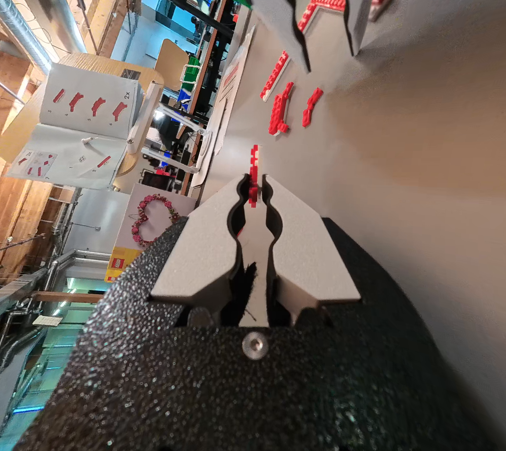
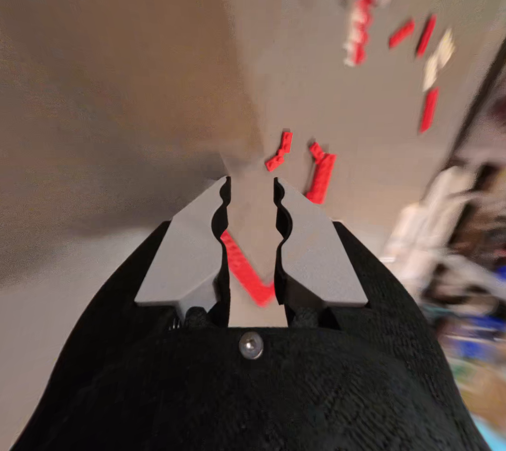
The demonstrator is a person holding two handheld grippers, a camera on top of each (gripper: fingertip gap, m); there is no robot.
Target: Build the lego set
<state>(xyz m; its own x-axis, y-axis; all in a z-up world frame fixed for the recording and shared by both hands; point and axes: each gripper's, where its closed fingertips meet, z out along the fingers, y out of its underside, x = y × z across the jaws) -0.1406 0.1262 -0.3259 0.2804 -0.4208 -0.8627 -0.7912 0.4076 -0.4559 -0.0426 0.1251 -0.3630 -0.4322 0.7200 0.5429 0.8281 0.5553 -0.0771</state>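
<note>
Left gripper [image 1: 256, 180] clamps red-white lego strip [image 1: 255, 161] upright over grey counter [image 1: 397, 191]. Right gripper [image 2: 252, 179] w/ jaws apart, empty, red L-piece [image 2: 246, 273] beneath.

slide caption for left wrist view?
Left gripper shut on a red-and-white piece; right gripper open above loose red pieces.

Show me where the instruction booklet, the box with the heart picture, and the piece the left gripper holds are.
Instruction booklet [image 1: 82, 125]: left wrist view, on its open pages.
Box [image 1: 153, 221]: left wrist view, on its front face.
Red and white piece [image 1: 255, 164]: left wrist view, above the fingertips.
</note>
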